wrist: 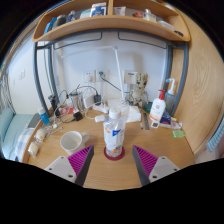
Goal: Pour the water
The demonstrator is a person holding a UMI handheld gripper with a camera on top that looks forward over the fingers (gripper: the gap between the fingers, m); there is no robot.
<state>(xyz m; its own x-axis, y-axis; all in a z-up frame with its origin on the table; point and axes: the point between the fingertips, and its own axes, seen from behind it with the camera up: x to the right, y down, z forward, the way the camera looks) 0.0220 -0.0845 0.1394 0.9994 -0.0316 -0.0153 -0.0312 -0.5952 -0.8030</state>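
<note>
The gripper (113, 162) stands spread, its fingers flanking the upright water bottle (113, 133) at twelve o'clock, probably lining up a grasp, with the white cup (72, 141) at ten o'clock.

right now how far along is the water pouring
Nothing looks done yet. The bottle stands upright on the desk between the open claw fingers, not gripped. The white cup sits to its left. Still left: grasp, lift, pour.
</note>
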